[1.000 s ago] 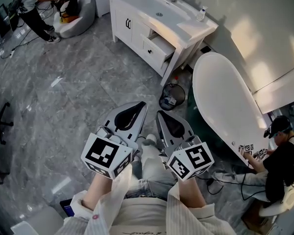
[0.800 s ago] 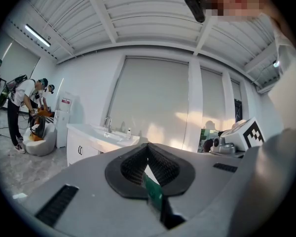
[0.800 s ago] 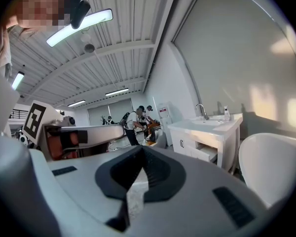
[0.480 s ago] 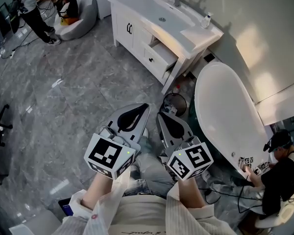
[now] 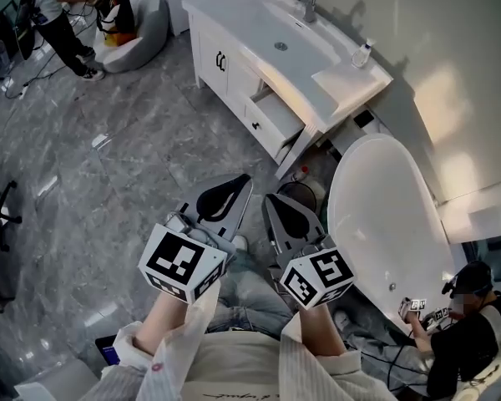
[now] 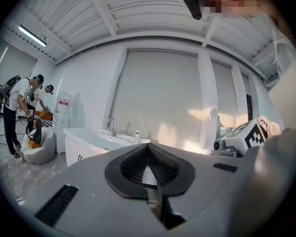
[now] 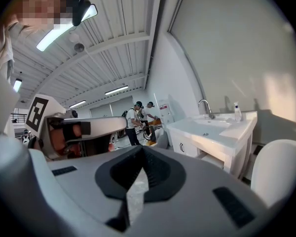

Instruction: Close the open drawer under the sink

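Note:
A white vanity point(image 5: 234, 32) with a sink stands at the far side of the grey marble floor. Its upper right drawer point(image 5: 277, 112) is pulled out and open. Both grippers are held close to my body, well short of the vanity. My left gripper point(image 5: 243, 179) is shut with nothing in it, and my right gripper point(image 5: 268, 198) beside it is shut and empty too. The left gripper view shows the left gripper point(image 6: 148, 145) with the vanity point(image 6: 89, 143) far beyond its jaws. Past the right gripper point(image 7: 142, 147), the right gripper view shows the vanity point(image 7: 207, 132) from its drawer side.
A white bathtub point(image 5: 384, 215) lies right of the vanity, with a dark wastebasket point(image 5: 301, 192) between them. A soap bottle point(image 5: 363, 54) and faucet point(image 5: 307, 0) are on the counter. People stand by a beanbag point(image 5: 138, 19) at the far left; another person point(image 5: 468, 332) sits near the tub.
The vanity and bathtub have slid lower and to the right in the head view as I come nearer. Both grippers stay shut, side by side.

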